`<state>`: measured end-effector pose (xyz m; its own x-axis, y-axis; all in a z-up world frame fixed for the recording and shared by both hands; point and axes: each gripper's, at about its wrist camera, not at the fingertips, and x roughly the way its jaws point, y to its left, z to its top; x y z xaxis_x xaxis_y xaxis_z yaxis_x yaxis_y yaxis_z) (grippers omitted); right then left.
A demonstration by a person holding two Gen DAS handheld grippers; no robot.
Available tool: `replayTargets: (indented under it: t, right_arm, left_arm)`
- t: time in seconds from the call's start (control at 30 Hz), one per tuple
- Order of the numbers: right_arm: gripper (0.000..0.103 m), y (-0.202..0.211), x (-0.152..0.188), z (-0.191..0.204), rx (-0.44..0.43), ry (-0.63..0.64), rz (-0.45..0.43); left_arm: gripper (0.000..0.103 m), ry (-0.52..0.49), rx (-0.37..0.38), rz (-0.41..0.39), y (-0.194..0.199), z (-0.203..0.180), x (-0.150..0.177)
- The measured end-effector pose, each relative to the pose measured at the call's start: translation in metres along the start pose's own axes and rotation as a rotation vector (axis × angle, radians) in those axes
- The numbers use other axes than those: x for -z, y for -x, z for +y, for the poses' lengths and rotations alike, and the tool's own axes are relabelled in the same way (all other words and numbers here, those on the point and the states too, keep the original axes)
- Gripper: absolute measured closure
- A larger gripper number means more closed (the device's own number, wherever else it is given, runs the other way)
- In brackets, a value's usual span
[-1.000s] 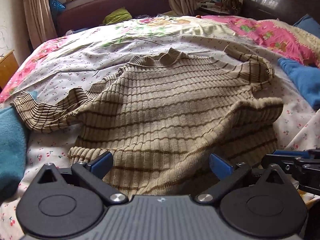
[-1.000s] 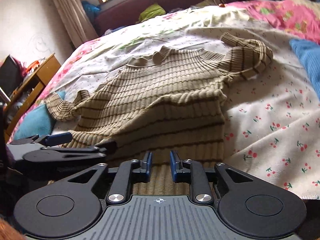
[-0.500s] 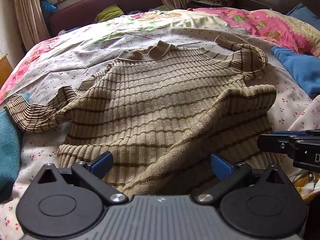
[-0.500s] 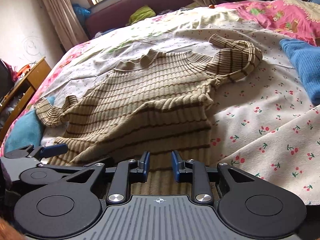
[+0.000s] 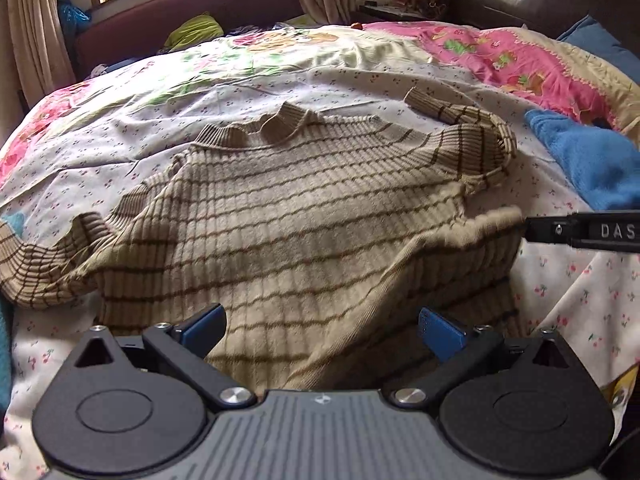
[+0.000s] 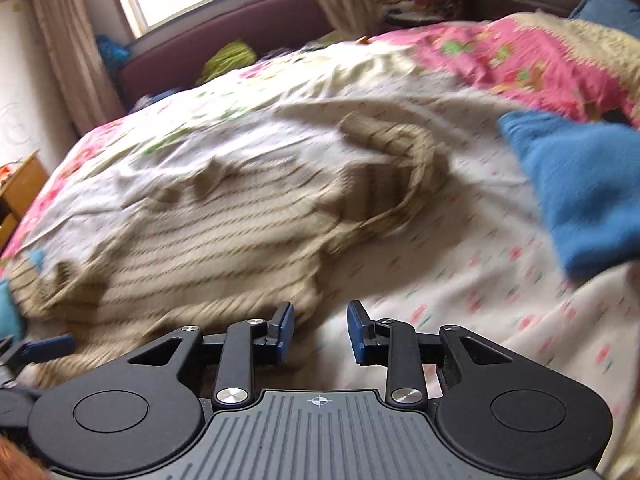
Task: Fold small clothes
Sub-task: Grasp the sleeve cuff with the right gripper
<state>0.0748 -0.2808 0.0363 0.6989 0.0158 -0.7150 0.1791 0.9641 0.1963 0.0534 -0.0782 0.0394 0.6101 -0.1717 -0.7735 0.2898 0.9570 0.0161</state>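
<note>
My left gripper (image 5: 320, 326) is spread wide over the near hem of the striped sweater (image 5: 304, 216), pinching nothing. My right gripper (image 6: 320, 330) is opening just beside its right edge; the blurred view seems to show nothing between. The sweater lies flat on the bed (image 5: 248, 80).

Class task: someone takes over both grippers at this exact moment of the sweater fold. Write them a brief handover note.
Left gripper: open wide, holding nothing, low over the sweater's near hem.
Right gripper: jaws opening, nothing between them, at the sweater's right hem edge.
Sweater: spread on the bed, collar far, hem near; right hem corner flipped onto the body; right sleeve curled back, left sleeve stretched out.
Blue cloth lies to the right.
Done: sweater laid out, no clean fold yet.
Left: fold in both sleeves, then fold the body.
</note>
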Motion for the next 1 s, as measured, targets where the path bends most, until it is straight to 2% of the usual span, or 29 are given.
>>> replayTargets:
  t: [0.23, 0.37, 0.47, 0.63, 0.77, 0.8, 0.87, 0.9, 1.0]
  right_arm:
    - [0.074, -0.046, -0.064, -0.046, 0.117, -0.018, -0.038]
    - [0.073, -0.087, -0.103, -0.06, 0.184, 0.024, -0.037]
    - [0.069, -0.124, -0.128, -0.067, 0.182, 0.03, 0.014]
    - [0.068, -0.176, -0.147, -0.073, 0.174, 0.0, 0.121]
    - [0.069, -0.193, -0.152, -0.072, 0.156, -0.001, 0.156]
    - [0.072, -0.194, -0.153, -0.072, 0.168, -0.005, 0.153]
    - [0.088, -0.191, -0.156, -0.077, 0.154, -0.051, 0.138]
    - [0.093, -0.186, -0.157, -0.08, 0.139, -0.079, 0.126]
    - [0.094, -0.161, -0.162, -0.091, 0.141, -0.161, 0.042]
  left_arm:
    - [0.0, 0.019, 0.075, -0.04, -0.012, -0.006, -0.036]
    - [0.0, 0.027, 0.108, -0.047, -0.027, -0.01, -0.053]
    - [0.0, 0.034, 0.14, -0.043, -0.039, -0.014, -0.061]
    - [0.0, 0.021, 0.177, -0.045, -0.052, -0.022, -0.072]
    - [0.0, 0.023, 0.193, -0.033, -0.061, -0.022, -0.073]
    - [0.0, 0.029, 0.196, -0.027, -0.063, -0.021, -0.072]
    - [0.0, 0.047, 0.203, -0.015, -0.066, -0.017, -0.07]
    - [0.0, 0.055, 0.204, -0.012, -0.066, -0.015, -0.068]
    - [0.0, 0.074, 0.206, -0.017, -0.062, -0.01, -0.067]
